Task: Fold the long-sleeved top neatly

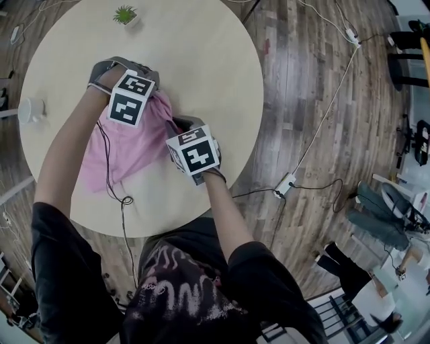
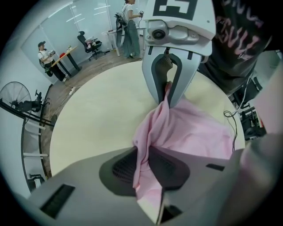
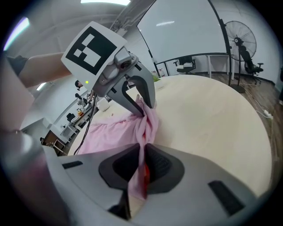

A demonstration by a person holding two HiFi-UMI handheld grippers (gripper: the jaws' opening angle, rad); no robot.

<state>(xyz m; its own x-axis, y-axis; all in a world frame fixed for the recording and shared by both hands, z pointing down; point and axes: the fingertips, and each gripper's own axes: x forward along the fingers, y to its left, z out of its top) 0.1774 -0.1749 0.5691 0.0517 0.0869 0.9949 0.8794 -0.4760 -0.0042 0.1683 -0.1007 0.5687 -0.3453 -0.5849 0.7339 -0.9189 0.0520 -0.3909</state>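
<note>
Pink long-sleeved top [image 1: 124,151] bunched at counter [image 1: 215,74] centre, trailing toward 7 o'clock. Fabric pinched by left hand-held gripper [image 2: 142,167] and right hand-held gripper [image 3: 142,165]. Green plant held in pot [image 1: 125,15] at 12 o'clock.

bright, even light; fisheye edge distortion

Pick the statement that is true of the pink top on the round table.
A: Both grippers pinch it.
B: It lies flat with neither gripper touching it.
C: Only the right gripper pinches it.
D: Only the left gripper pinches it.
A: the left gripper has a fold of the pink top pressed between its pads, and the right gripper clamps another bunch of the same cloth.
</note>
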